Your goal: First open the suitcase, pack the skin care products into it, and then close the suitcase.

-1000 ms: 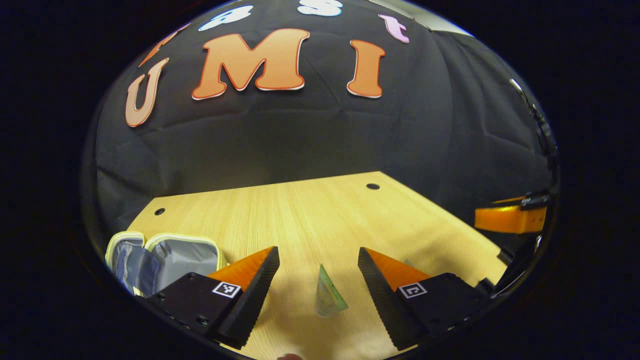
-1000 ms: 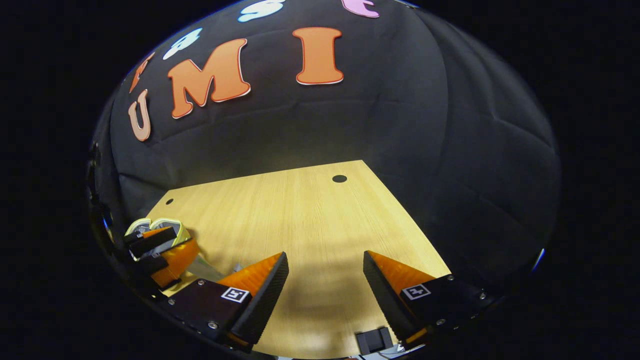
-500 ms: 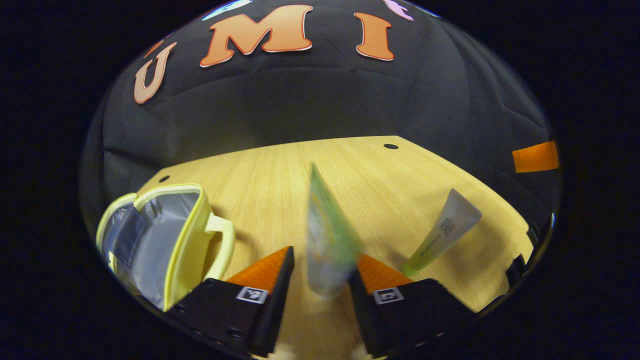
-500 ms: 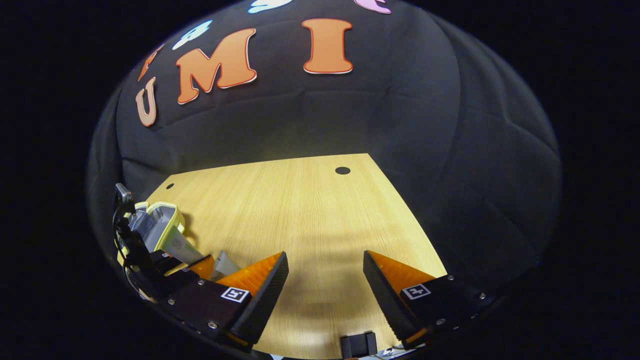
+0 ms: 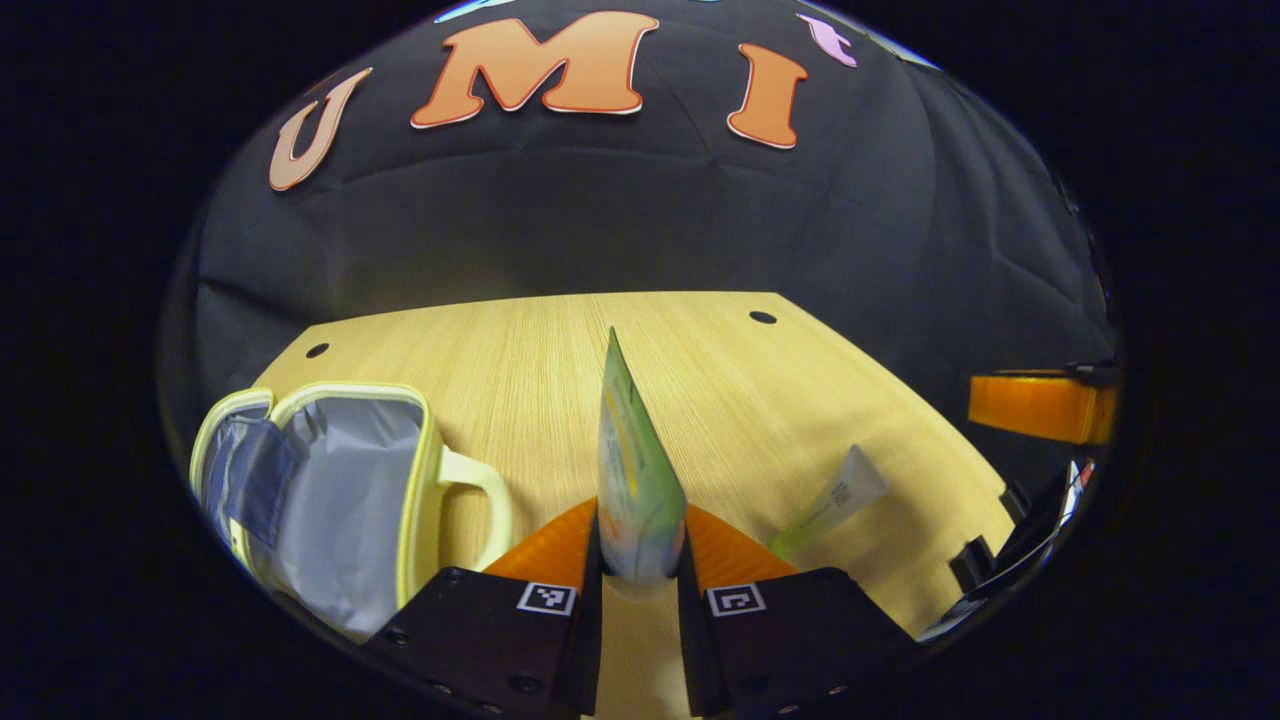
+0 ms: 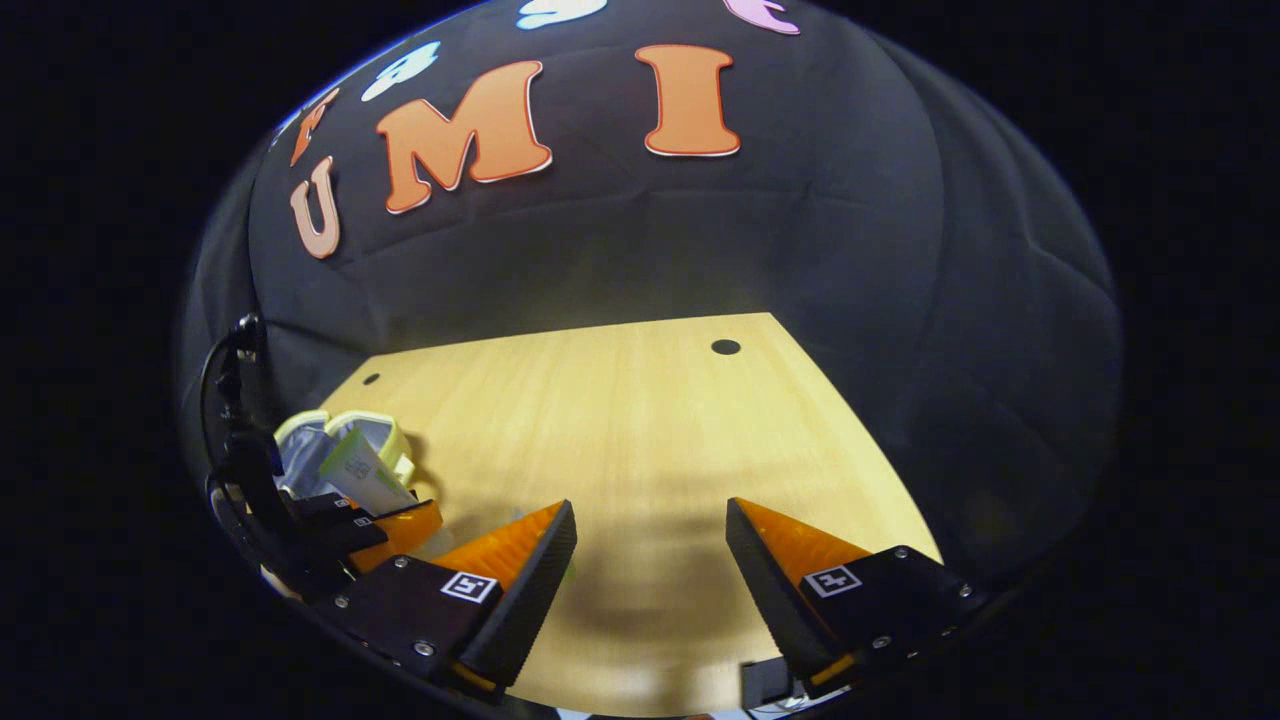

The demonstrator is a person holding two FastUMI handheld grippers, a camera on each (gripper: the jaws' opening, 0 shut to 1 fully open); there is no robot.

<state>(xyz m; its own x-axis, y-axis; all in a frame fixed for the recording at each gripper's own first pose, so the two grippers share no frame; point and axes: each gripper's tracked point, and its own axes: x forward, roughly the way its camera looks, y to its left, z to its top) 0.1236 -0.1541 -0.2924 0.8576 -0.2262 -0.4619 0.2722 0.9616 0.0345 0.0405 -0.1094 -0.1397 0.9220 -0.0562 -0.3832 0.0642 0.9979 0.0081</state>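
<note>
1. Pale wood grain covers the table (image 5: pixel 560 350), which has small dark holes near its far corners and runs up to the black cloth wall (image 5: pixel 600 220) of the booth.
2. Seen in the left gripper view, the left gripper (image 5: pixel 640 560) has both fingers pressed against the lower end of a green and white tube (image 5: pixel 632 470). The tube stands up out of the grip, its flat crimped end pointing away from the camera over the table.
3. To the left of that grip lies the suitcase (image 5: pixel 330 490), a small pale yellow case, open, with grey lining and a yellow handle (image 5: pixel 480 490) on the side nearest the gripper. The held tube is beside the case, not over it.
4. To the right, a second tube (image 5: pixel 835 500), pale with a greenish lower end, lies flat on the table, apart from the gripper.
5. At the right edge of the left gripper view an orange part of the other gripper shows, well clear of the tubes.
6. In the right gripper view, the right gripper (image 6: pixel 650 555) has its fingers spread wide with only bare table between them.
7. That same view shows the left gripper (image 6: pixel 395 520) far off at the lower left, holding the green and white tube (image 6: pixel 360 475) in front of the open suitcase (image 6: pixel 390 440).
</note>
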